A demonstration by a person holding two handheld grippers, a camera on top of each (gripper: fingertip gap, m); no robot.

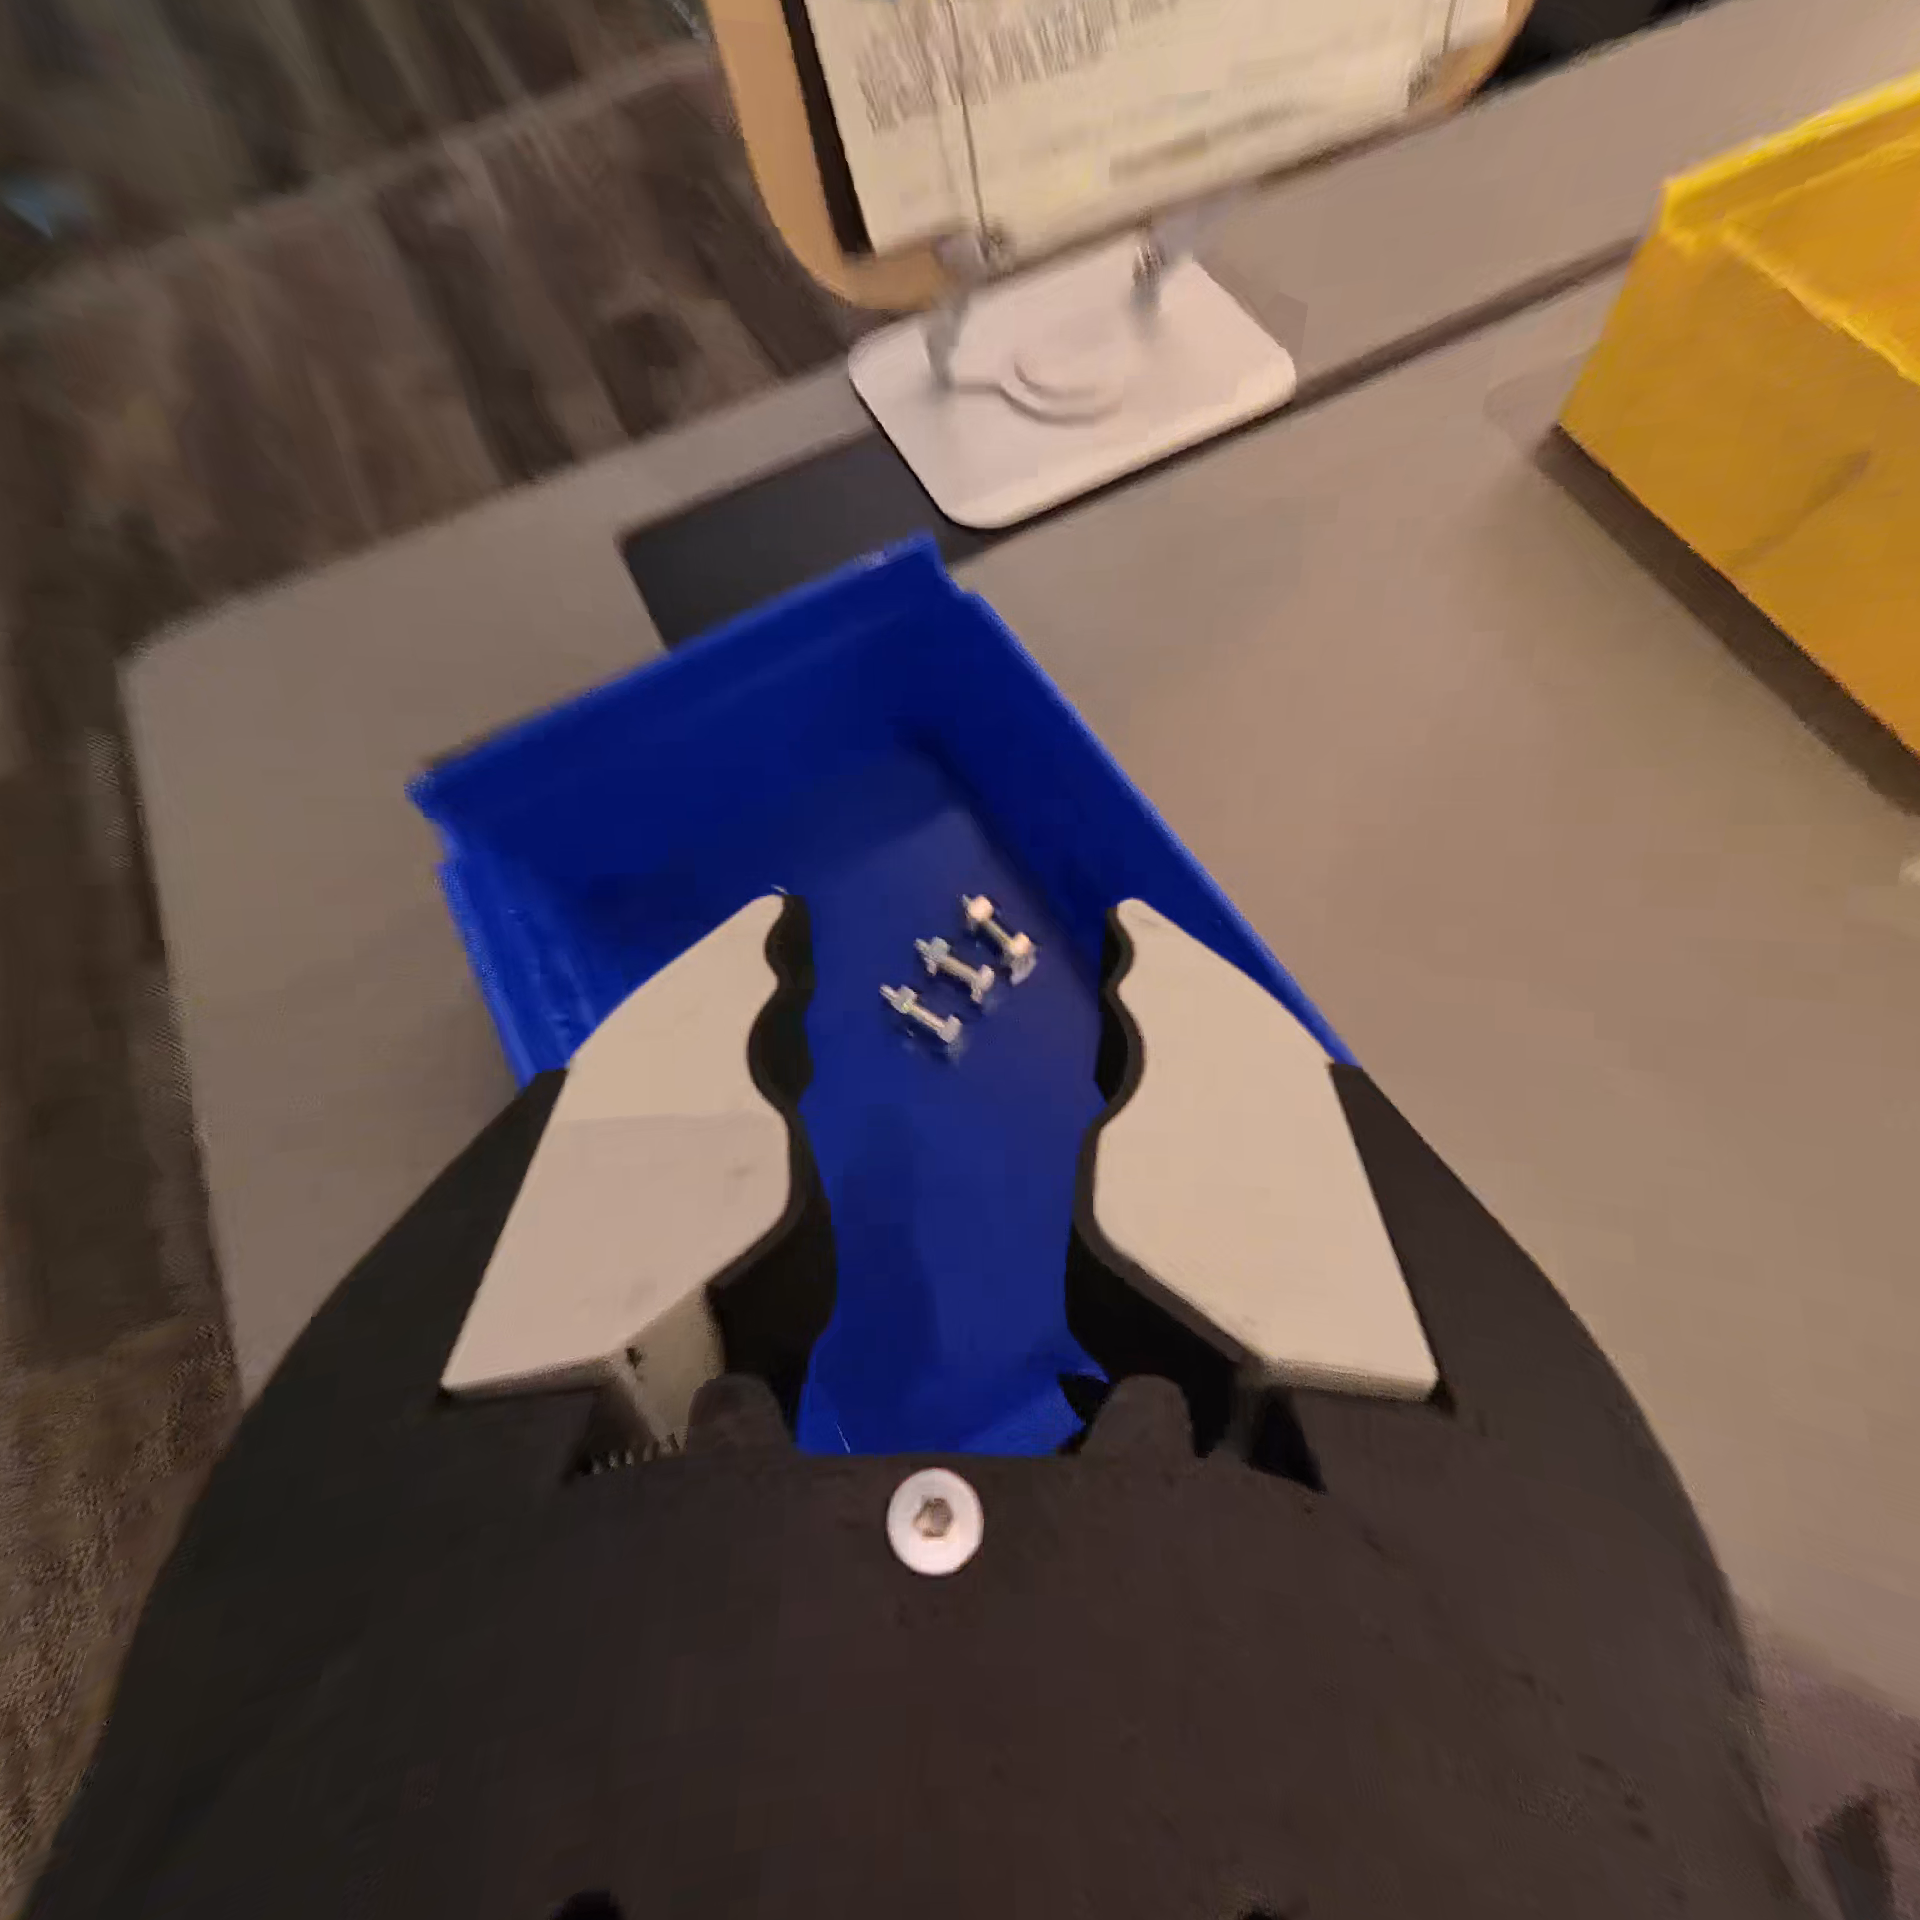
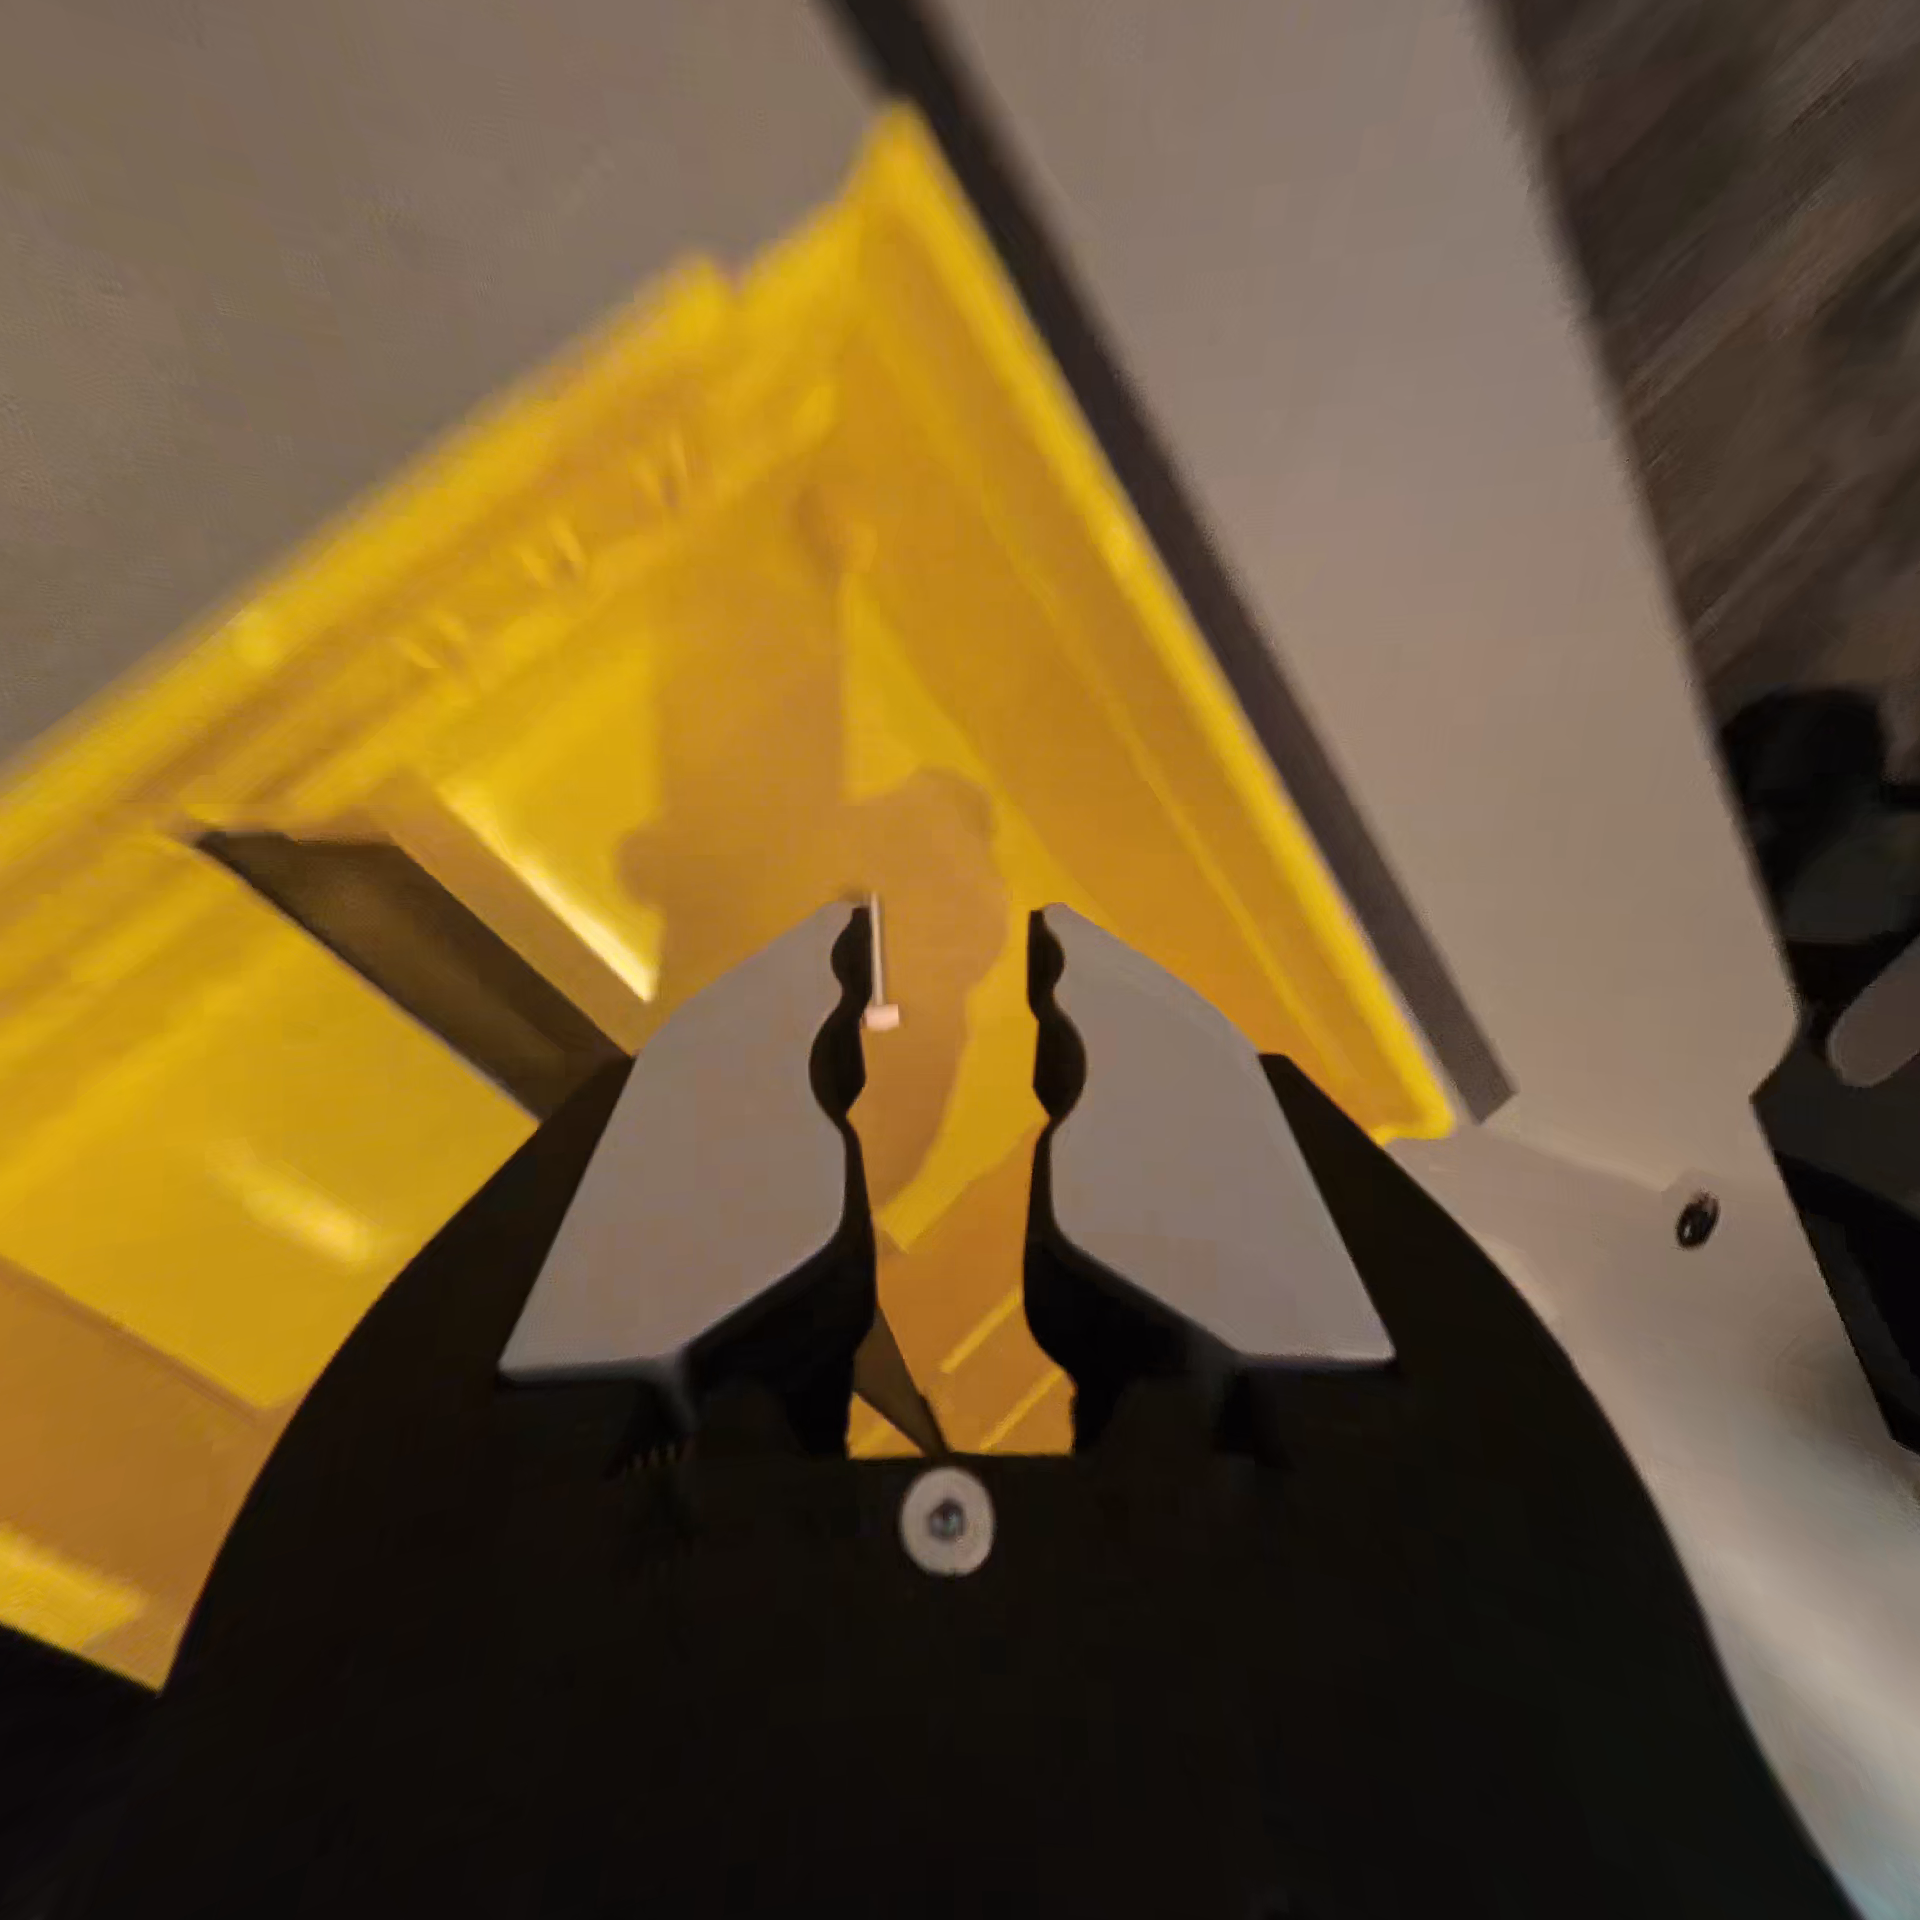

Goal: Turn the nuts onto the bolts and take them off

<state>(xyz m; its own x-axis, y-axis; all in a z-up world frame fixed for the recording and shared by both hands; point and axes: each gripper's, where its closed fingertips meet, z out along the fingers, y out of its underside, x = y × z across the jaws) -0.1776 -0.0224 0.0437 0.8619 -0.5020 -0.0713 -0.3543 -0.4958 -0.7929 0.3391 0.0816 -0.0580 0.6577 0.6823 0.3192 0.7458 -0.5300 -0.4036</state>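
Over the blue bin [image 1: 727, 769] holding three bolts [image 1: 954, 982], left tool [image 1: 948, 914] gapes; right tool [image 2: 943, 914] released.

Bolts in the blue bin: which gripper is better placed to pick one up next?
Probably the left. The left gripper is open, above the blue bin, the bolts between its fingertips; the right gripper faces the yellow bin.

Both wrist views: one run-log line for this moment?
left tool: open, over blue bin | three bolts: on bin floor | right tool: open, over yellow bin | small bolt: by left fingertip
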